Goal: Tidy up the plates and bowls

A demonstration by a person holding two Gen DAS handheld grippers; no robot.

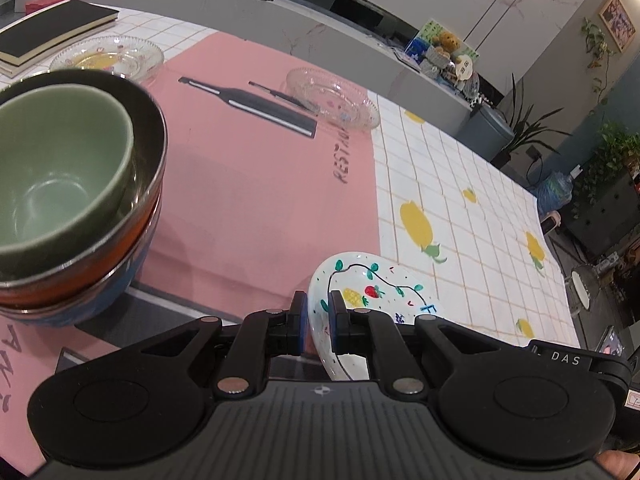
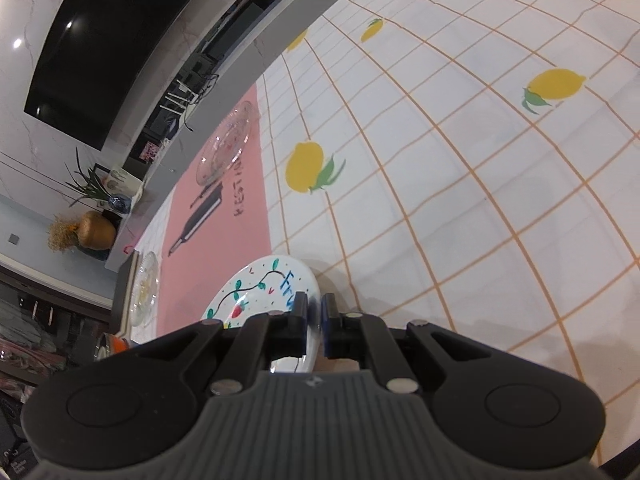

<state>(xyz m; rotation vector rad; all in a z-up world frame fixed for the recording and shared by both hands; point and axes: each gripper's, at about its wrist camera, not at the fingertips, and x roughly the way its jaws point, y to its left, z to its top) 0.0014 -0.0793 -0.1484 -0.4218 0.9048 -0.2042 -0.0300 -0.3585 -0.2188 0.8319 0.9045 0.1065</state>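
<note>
Stacked bowls [image 1: 68, 184] stood left of the left gripper [image 1: 318, 312], a green cup [image 1: 60, 168] nested on top. Both the left gripper and right gripper [image 2: 315, 312] were clamped on the rim of the painted fruit plate [image 1: 372, 284], held tilted over the worktop [image 1: 460, 184]. Two glass plates [image 1: 334, 98] lay beyond.

We are looking at a white tablecloth [image 1: 460, 184] with an orange grid and yellow lemons, lying under a pink poster [image 1: 256, 184] that is showing a dark bottle. A black book [image 1: 48, 34] is resting at the table's far corner. Beyond the table we are seeing a grey counter [image 1: 248, 8], a teddy bear [image 1: 448, 42], leafy plants [image 1: 612, 152] and a framed picture [image 1: 616, 22]. A golden vase [image 2: 94, 232] and a dark screen [image 2: 108, 40] are showing in the right wrist view.
</note>
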